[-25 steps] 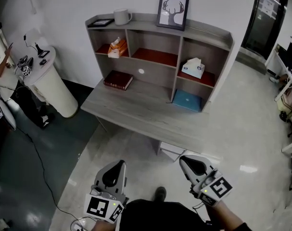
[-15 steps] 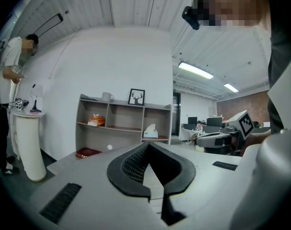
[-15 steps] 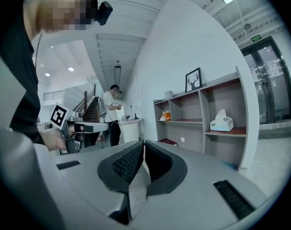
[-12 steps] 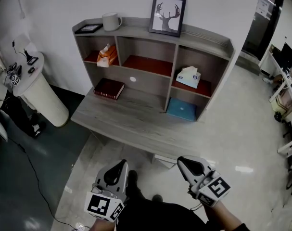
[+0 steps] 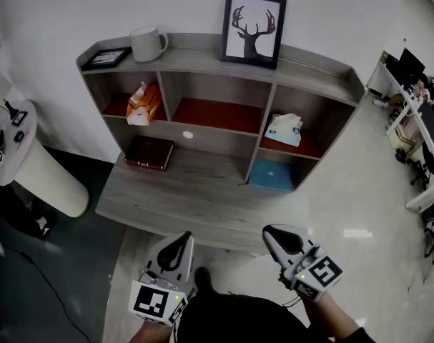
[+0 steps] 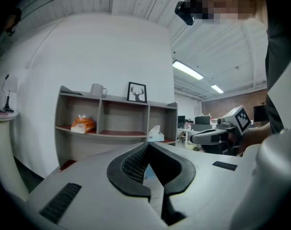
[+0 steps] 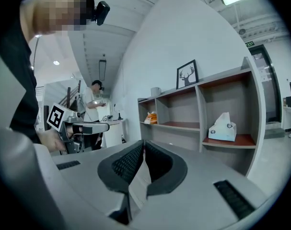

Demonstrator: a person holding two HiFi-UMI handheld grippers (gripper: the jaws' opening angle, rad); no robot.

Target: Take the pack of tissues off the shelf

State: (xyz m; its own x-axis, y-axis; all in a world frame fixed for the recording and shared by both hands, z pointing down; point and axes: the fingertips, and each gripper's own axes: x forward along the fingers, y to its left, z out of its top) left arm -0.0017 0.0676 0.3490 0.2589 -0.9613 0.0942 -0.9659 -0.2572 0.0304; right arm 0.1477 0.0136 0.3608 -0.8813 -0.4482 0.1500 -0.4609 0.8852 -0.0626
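A: So, where is the white tissue pack sitting?
B: On the red floor of the upper right compartment of the shelf, with a tissue poking up from its top.
A: And the tongs?
B: Both are low in the head view, on the near side of the counter, well apart from the pack. The left tongs are pressed together with nothing between them; their own view shows the tips meeting. The right tongs are together too, and they grip nothing.
A: Which way do they point?
B: Toward the shelf, roughly level, side by side with a gap between them. Each one shows up in the other's view, held in a hand.
A: What else is on the shelf?
B: An orange tissue box sits in the upper left compartment. On top, a white mug and a framed deer picture stand against the wall, and a small dark frame lies flat at the left end.
A: And on the counter itself?
B: A dark red book lies under the left compartment. A flat blue thing lies under the right one, directly beneath the pack.
A: Anything off to the side?
B: A round white stand at the left has small items on it. The right gripper view also shows a person standing near that stand.
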